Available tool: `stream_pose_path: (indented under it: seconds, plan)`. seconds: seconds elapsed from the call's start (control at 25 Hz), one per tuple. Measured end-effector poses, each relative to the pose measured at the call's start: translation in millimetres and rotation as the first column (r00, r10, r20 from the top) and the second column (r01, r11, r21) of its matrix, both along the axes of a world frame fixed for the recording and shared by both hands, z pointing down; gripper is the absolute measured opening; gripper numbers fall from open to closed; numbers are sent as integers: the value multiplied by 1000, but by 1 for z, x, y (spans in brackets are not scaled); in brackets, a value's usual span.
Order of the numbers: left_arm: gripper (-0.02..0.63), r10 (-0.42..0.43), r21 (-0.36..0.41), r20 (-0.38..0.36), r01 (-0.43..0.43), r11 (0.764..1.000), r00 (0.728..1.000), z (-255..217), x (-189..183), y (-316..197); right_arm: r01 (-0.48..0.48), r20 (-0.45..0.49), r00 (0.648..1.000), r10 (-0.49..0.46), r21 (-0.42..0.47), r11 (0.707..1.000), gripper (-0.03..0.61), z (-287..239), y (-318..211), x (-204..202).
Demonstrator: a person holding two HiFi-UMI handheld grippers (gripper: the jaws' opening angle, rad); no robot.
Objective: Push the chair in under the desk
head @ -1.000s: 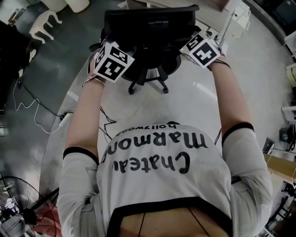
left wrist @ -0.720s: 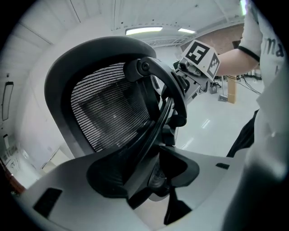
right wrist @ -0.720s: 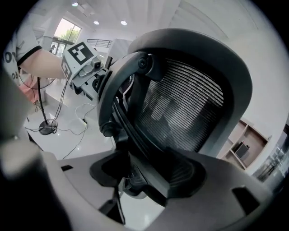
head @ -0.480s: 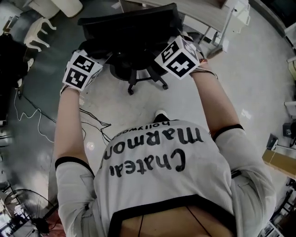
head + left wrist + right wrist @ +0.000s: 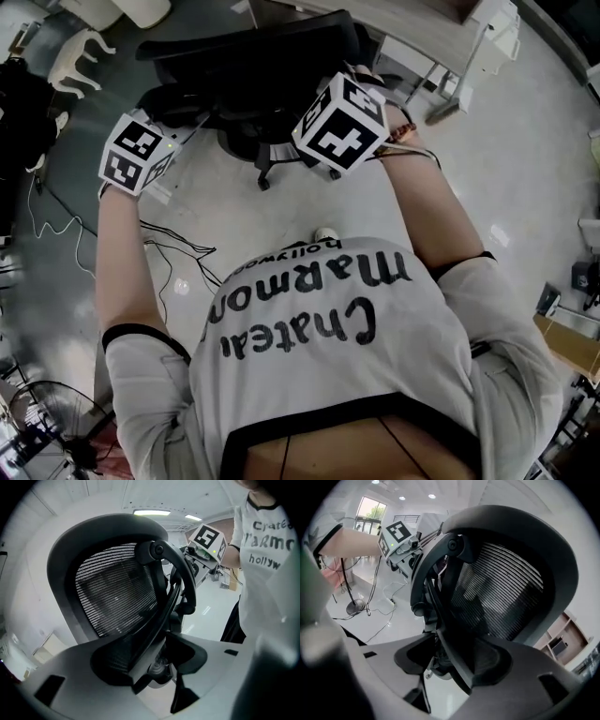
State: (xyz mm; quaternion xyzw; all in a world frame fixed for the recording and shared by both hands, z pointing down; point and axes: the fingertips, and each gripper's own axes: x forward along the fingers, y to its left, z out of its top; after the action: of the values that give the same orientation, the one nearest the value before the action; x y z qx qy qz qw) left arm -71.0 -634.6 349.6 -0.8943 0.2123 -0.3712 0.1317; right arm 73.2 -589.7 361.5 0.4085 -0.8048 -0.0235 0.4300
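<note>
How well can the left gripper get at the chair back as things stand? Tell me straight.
Yes, most likely: the left gripper is right at the chair back. The back's side edge runs between its jaws, which look closed on it. Nothing stands between them.

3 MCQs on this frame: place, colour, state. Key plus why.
1. Where do the left gripper and right gripper hold the black mesh office chair? A armrests; B opposite side rims of its backrest; C wheel base.
2. Mesh colour? A white; B red; C black.
3. Right gripper's fingers? A open in air; B closed on the rim; C on a cable.
Key: B, each gripper view shows a side rim; C, the mesh is dark in both views; B, the rim sits clamped between them.
</note>
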Motion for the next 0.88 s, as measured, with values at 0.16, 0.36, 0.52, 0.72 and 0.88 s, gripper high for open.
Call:
stream_pose_path:
  seconds: [0.16,0.36,0.52,0.72,0.88]
  plan:
    - [222,21,6,-3,-21,1000,1000,4,-10,1,34,-93,995,-34,3,999,264,9,8,-12]
    - [225,79,27,-22,-79,997,997,0,-24,-9,-14,-104,995,13,-8,1000,262,7,6,-30]
    - [225,114,1,-29,-114,994,993,0,-44,-13,-88,-156,984,88,1,996,262,9,6,-52]
    - [225,185,-33,-99,-189,981,978,-7,-66,-24,-225,-87,971,224,-6,974,243,3,-1,-76]
    - [221,251,-40,-179,-262,964,951,-14,-81,-41,-294,-117,949,293,9,956,242,2,-9,-95]
